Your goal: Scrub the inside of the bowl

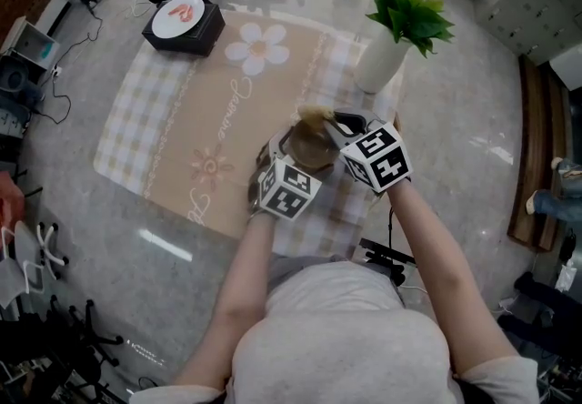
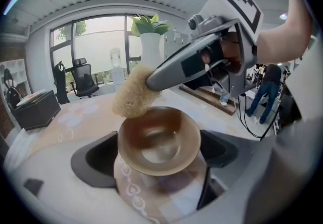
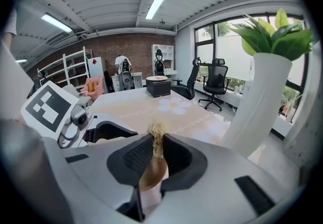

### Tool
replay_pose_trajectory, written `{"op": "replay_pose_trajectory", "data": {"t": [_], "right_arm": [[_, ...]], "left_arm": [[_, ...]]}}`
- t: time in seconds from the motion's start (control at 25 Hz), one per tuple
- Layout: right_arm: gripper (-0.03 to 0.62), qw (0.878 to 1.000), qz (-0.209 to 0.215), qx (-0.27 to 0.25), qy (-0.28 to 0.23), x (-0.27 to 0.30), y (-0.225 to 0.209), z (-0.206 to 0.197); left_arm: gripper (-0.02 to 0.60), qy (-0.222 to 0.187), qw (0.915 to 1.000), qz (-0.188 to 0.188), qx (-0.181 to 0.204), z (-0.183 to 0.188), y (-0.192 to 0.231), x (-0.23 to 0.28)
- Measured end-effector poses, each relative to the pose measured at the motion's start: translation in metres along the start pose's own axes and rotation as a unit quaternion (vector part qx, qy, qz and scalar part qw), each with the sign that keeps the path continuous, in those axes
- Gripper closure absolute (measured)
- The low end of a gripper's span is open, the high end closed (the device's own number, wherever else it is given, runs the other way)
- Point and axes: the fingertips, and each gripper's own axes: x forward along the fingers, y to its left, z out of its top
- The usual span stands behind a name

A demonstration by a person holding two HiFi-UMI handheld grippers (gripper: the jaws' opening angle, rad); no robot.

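Finds the left tongs (image 2: 158,155) clamped on a brown bowl (image 2: 160,137), one jaw pressed against each side of it below the rim. Notes the bowl tilted, its glossy inside turned toward the left gripper view. Finds the right tongs (image 3: 157,147) pressed together on a pale, fibrous scrubber (image 2: 133,92), with only a tuft of it showing beyond the jaws in the right gripper view. Places the scrubber at the far rim of the bowl, upper left in the left gripper view, overlapping the rim edge; cannot confirm contact with the inside. Records, from the head view, both tongs close together with the bowl between them, at the near right part of a beige cloth (image 1: 200,111) with checked borders and a white flower print; cannot tell whether the bowl rests on it. Notes the cloth spread on a grey, glossy desk (image 1: 109,247). Records a white vase (image 1: 380,61) with a green plant (image 1: 409,15) at the far right corner of the cloth, near the tongs. Records a black box (image 1: 195,38) carrying a white plate (image 1: 164,25) at the far left corner, well apart from the bowl
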Motion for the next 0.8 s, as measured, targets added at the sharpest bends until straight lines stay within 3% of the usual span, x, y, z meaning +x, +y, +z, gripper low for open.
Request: {"op": "replay_pose_trajectory", "data": {"t": [0.4,0.8], "right_arm": [[0.534,0.999,0.001,0.033,0.012,-0.012,-0.015,-0.01],[0.534,0.999,-0.003,0.002,0.033,-0.039,-0.018,-0.029]], "left_arm": [[0.064,0.006,1.0,-0.006,0.004,-0.001,-0.001,0.0],[0.064,0.01,0.9999,-0.009,0.005,-0.001,0.0,0.001]]}}
